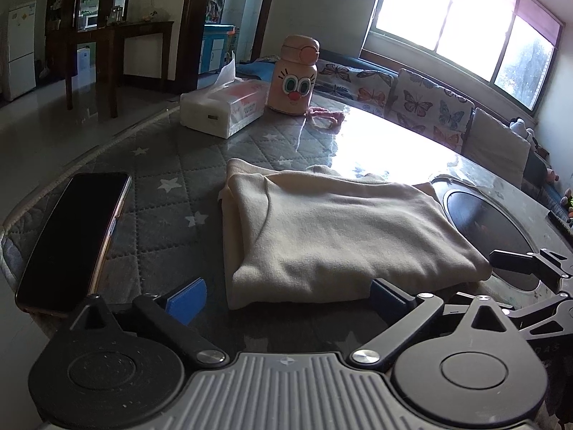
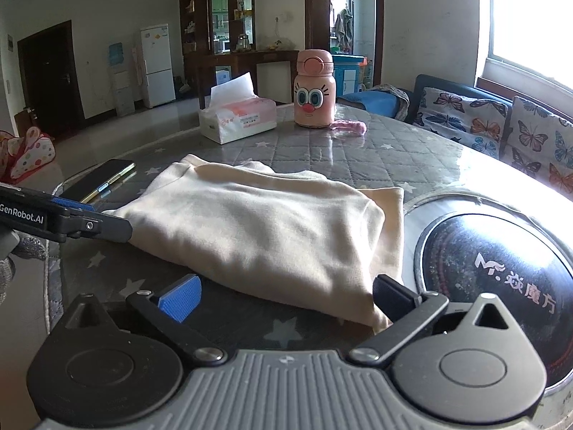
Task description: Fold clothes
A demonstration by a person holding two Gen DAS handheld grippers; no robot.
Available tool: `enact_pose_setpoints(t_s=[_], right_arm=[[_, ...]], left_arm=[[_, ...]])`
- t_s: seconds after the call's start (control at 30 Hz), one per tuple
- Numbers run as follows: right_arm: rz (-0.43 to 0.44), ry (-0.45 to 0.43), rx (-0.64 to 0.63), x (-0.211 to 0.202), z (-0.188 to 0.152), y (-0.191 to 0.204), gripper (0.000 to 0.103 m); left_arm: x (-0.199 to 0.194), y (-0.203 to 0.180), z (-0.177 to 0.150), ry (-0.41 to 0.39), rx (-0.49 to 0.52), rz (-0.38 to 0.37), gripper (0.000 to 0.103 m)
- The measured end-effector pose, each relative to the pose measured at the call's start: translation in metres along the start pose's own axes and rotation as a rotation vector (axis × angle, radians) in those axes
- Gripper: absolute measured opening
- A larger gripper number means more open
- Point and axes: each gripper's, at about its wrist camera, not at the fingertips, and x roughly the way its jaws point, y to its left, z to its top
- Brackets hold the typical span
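Note:
A cream garment (image 1: 329,236) lies folded into a thick rectangle on the grey quilted star-pattern table cover (image 1: 168,165); it also shows in the right wrist view (image 2: 265,229). My left gripper (image 1: 286,295) is open, its blue-padded fingers (image 1: 188,299) spread on either side of the garment's near edge, holding nothing. My right gripper (image 2: 286,299) is open at the garment's near right corner, empty. The left gripper's finger shows at the left of the right wrist view (image 2: 89,225), beside the garment's left edge.
A black phone (image 1: 71,240) lies left of the garment. A tissue pack (image 1: 222,107) and a pink cartoon-face bottle (image 1: 293,79) stand at the back. A round black induction cooktop (image 2: 494,286) is set in the table to the right. A butterfly-print sofa (image 1: 422,107) lies beyond.

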Motion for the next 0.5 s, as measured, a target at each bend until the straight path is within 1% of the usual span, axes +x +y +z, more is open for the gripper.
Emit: enact_pose_setpoints(t_s=[0.07, 0.5], right_arm=[[0.0, -0.002, 0.002, -0.0015, -0.0009, 0.0004, 0.103], [0.013, -0.005, 0.029, -0.0103, -0.0101, 0.0034, 0.103]], left_arm=[[-0.0008, -0.0006, -0.0011, 0.0, -0.001, 0.006, 0.103], [-0.0068, -0.0101, -0.0095, 0.006, 0.019, 0.04, 0.103]])
